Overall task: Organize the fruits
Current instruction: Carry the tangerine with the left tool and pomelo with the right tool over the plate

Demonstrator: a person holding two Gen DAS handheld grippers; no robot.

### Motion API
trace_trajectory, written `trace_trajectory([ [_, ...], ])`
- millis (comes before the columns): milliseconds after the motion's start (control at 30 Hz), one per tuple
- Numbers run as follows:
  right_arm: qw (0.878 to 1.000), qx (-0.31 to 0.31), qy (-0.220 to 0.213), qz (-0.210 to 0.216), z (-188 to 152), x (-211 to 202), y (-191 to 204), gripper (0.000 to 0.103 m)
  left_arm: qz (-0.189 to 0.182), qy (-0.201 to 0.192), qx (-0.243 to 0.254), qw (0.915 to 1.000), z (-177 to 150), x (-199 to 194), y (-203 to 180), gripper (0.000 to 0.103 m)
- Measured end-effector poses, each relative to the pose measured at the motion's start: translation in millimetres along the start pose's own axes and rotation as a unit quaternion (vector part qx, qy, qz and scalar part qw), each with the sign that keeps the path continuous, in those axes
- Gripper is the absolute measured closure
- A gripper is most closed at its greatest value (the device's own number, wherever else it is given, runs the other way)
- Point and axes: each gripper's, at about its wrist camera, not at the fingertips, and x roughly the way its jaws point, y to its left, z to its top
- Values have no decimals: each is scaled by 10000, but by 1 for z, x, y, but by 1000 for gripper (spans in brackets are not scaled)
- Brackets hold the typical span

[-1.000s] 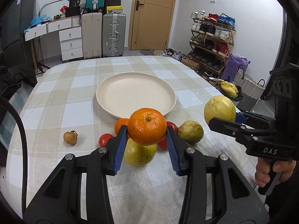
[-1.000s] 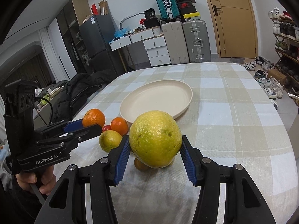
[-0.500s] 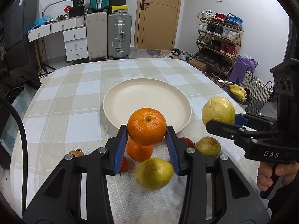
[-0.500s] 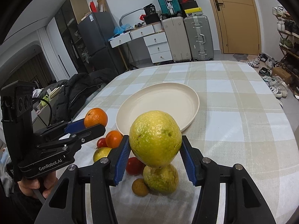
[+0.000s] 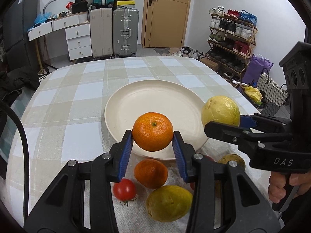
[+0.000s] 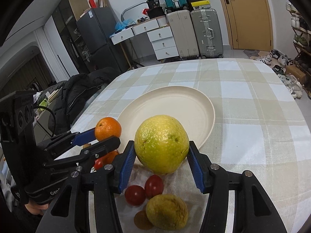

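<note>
Carrying fruit toward an empty plate [image 5: 120, 104], left gripper [image 5: 153, 142] pinches an orange [image 5: 153, 134], right gripper [image 6: 161, 158] a guava [image 6: 161, 143]; others remain on the cloth.

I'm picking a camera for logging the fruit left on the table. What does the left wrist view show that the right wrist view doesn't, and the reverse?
Left wrist only: a yellow-green citrus beside a single tomato and a whole loose orange.
Right wrist only: two tomatoes together and a small brown fruit.
Both: the empty plate, the left gripper shut on its orange, the right gripper shut on the big yellow-green fruit.
</note>
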Motion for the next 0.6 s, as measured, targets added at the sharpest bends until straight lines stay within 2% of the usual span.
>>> trace_trajectory([
  [600, 9993, 161, 316, -108, 12, 36, -13, 49, 124, 309, -47, 9994, 6, 46, 6, 64],
])
